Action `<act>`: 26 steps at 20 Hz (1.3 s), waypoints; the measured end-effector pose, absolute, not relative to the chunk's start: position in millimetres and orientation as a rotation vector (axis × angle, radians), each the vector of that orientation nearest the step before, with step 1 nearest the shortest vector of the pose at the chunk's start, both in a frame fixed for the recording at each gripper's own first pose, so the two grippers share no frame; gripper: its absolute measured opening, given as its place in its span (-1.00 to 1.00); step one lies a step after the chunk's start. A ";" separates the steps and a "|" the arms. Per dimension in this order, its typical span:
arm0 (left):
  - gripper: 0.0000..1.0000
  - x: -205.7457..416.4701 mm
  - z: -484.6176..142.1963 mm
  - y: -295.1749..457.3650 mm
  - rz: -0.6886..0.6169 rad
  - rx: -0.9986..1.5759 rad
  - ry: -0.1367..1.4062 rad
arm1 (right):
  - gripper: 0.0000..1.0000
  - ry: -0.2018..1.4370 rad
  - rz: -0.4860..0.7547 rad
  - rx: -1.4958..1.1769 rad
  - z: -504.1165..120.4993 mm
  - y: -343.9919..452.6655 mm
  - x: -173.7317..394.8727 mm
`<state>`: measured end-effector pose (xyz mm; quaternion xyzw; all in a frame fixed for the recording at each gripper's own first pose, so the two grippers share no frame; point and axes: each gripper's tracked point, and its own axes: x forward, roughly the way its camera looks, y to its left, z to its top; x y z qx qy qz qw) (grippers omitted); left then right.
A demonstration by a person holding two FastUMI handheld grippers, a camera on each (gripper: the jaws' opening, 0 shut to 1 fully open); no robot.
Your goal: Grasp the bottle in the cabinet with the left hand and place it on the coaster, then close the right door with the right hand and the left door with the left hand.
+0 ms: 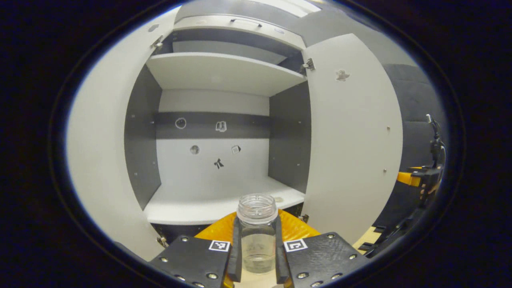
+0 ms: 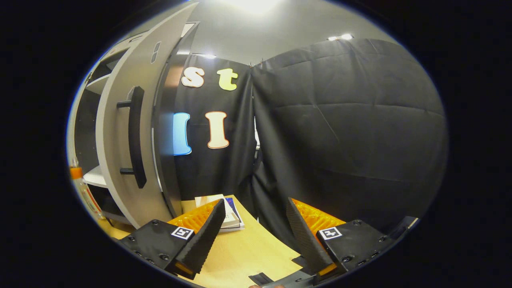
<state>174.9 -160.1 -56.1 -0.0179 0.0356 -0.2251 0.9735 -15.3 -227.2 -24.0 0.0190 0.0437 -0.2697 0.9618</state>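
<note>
Clear glass bottle [image 1: 257, 232], lidless and with a little liquid in its base, stands upright at six o'clock in the left gripper view, pinched between the two black fingers [image 1: 237, 248] of the left gripper [image 1: 258, 256], one finger pressing on each side. It is held just in front of the open cabinet [image 1: 218, 136], outside the lower shelf [image 1: 208, 200], whose white board lies bare behind the bottle's rim. An upper shelf [image 1: 224, 72] sits at twelve o'clock. The left door [image 1: 100, 160] swings wide at nine o'clock and the right door [image 1: 354, 136] stands open at three o'clock. Past that door, near four o'clock at the edge, part of the other gripper shows, black with a yellow piece.

In the right gripper view, the right gripper [image 2: 256, 234] has its ribbed fingers spread wide apart with nothing between them, hovering above a light wooden table [image 2: 248, 252]. The right door [image 2: 132, 140], seen from outside with its black bar handle [image 2: 136, 136], stands open at nine o'clock. A small stack of books [image 2: 230, 214] lies on the table near six o'clock, just beyond the left finger. An orange-capped bottle [image 2: 82, 188] appears at the far eight o'clock edge.
</note>
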 end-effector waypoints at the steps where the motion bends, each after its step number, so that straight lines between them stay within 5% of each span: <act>1: -0.33 171.8 -69.6 -158.1 -0.443 -0.055 0.073 | 0.94 0.093 -0.540 0.032 -25.1 -224.2 -17.7; 10: -0.29 136.1 -231.8 -179.3 -0.449 -0.010 0.176 | 0.94 0.127 -0.482 -0.005 -27.2 -196.6 -40.8; 26: -0.20 80.7 -308.7 -223.3 -0.516 0.038 0.187 | 0.94 0.167 -0.475 0.021 -30.6 -197.0 -71.2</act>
